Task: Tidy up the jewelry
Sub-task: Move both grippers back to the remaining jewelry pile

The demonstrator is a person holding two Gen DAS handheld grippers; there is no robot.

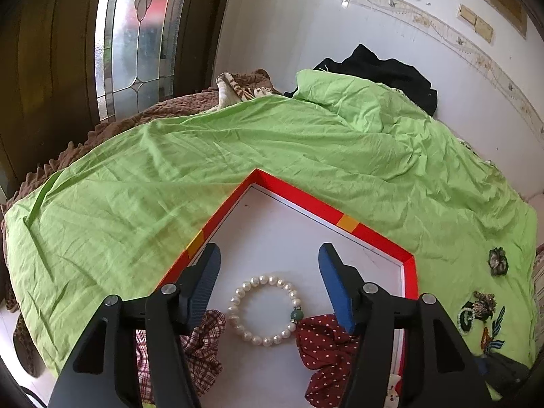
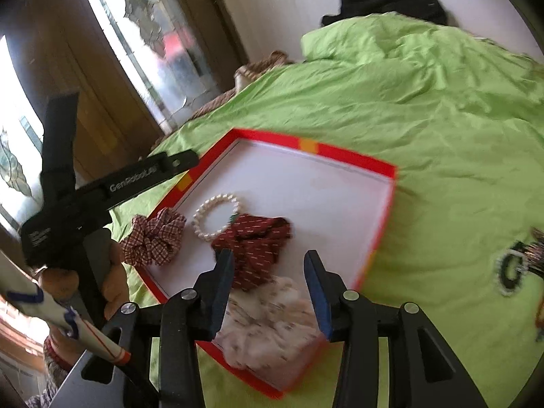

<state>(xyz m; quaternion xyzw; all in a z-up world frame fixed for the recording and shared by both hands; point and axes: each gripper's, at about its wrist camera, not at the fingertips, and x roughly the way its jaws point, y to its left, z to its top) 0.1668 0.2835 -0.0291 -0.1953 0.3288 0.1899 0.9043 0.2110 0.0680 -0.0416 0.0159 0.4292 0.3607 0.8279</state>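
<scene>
Both pairs of fingers stand wide and hold nothing: the left gripper [image 1: 268, 282] hovers over the pearl bracelet [image 1: 264, 309], which lies inside the red-rimmed box lid [image 1: 299, 200] on the bed, between the checked scrunchie [image 1: 204, 343] and the dotted scrunchie [image 1: 326, 350]. The right gripper [image 2: 272, 289] hangs above the lid's near corner, over the cream scrunchie [image 2: 268, 326]. I judge the bracelet light, hard-beaded, slippery and probably elastic-strung, best pinched across one side; the left gripper's body reads "GenRobot.AI" [image 2: 133, 176].

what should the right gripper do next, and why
Probably swing right toward the brooches lying loose on the green sheet. The right gripper is open and empty over the red box, which already holds the pearl bracelet and scrunchies, so those pieces look like what remains outside.
</scene>
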